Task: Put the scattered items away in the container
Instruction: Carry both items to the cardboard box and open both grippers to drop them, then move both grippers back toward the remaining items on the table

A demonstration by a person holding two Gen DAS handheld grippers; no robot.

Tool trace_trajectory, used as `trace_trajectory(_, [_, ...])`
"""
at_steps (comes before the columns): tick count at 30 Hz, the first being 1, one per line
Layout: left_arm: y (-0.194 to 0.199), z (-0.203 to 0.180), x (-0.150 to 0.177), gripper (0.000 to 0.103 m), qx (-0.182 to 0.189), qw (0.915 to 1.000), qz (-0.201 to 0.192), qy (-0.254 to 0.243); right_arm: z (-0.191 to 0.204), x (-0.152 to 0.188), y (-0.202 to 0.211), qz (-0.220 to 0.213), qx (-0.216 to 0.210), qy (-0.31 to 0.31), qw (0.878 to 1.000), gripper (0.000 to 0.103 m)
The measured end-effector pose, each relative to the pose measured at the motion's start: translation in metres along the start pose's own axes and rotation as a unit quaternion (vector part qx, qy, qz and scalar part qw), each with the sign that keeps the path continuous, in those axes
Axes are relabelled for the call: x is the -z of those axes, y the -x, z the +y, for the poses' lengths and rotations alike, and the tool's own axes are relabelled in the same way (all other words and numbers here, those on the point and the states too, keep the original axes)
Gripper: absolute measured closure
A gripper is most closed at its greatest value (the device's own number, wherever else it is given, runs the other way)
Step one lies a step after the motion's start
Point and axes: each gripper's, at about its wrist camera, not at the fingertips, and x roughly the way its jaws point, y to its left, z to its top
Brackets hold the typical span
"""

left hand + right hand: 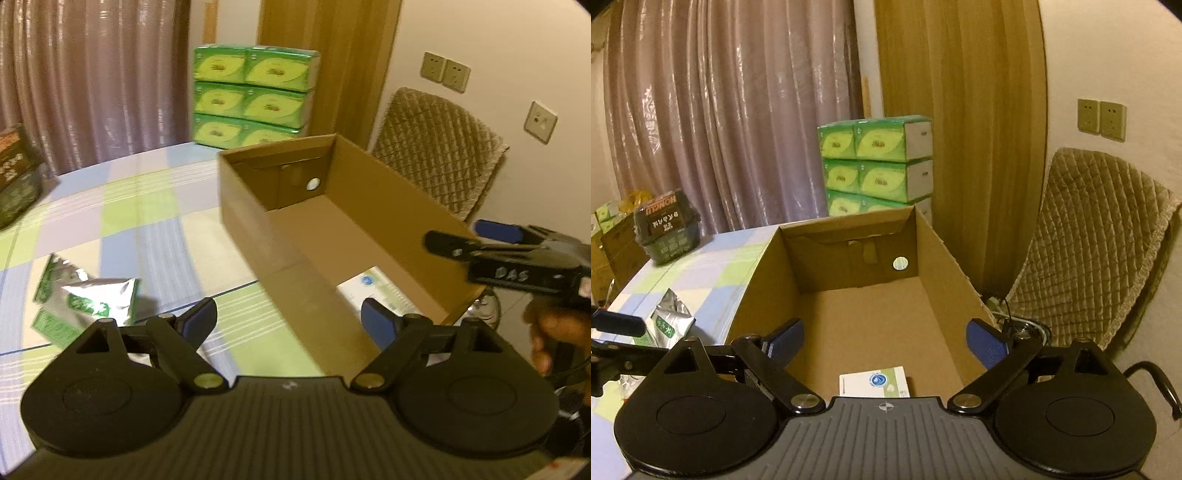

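Left of the left gripper, whose jaws stand released with nothing between them, a cluster of green-and-silver foil packets lies loose on the checked table, just beside the left jaw's tip and overlapping one another. Ahead and to the right of those jaws sits the open cardboard box, with a white carton already lying flat on its floor near the right jaw. Further right, the right gripper hangs over the near end of the box, its jaws also released and empty, and the white carton lies directly below and between them; a hand shows under its handle. The packets look like the next things to collect, and the risks probably start there: the foil is slick and crinkled, so a pinch on one corner could slip, or the jaws could catch two overlapping packets and drop one on the way. A sweep from the packets toward the box passes close to its tall near wall, so a low carry could knock the light box and push it along the table. The right gripper, parked over the opening, could also block or collide with the left one as it comes across
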Motion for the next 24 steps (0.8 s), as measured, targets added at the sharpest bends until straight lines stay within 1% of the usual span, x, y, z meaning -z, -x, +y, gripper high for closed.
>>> trace_trajectory(3, [0.009,0.009,0.009,0.020,-0.015,0.9999,0.001,0.004,0.004,0.005,0.009,0.000,-0.003,-0.007,1.000,0.011])
trace_trajectory(9, [0.032,0.025,0.024,0.013,-0.046,0.9988,-0.006,0.015,0.020,0.014,0.025,0.004,-0.015,-0.011,1.000,0.011])
trace_trajectory(12, [0.044,0.033,0.033,0.009,-0.059,0.9980,-0.008,0.022,0.031,0.016,0.033,0.005,-0.024,-0.007,1.000,0.011])
trace_trajectory(14, [0.052,0.037,0.041,0.003,-0.069,0.9974,-0.008,0.021,0.039,0.017,0.039,0.003,-0.031,-0.003,1.000,0.011])
trace_trajectory(16, [0.060,0.041,0.049,0.001,-0.082,0.9965,-0.010,0.017,0.047,0.018,0.045,0.000,-0.037,0.001,0.999,0.011])
trace_trajectory(19, [0.073,0.048,0.061,0.001,-0.097,0.9950,-0.013,0.016,0.061,0.020,0.055,-0.009,-0.054,0.011,0.998,0.011])
trace_trajectory(24, [0.091,0.064,0.079,0.001,-0.118,0.9925,-0.009,0.032,0.087,0.028,0.069,-0.024,-0.082,0.049,0.995,0.010])
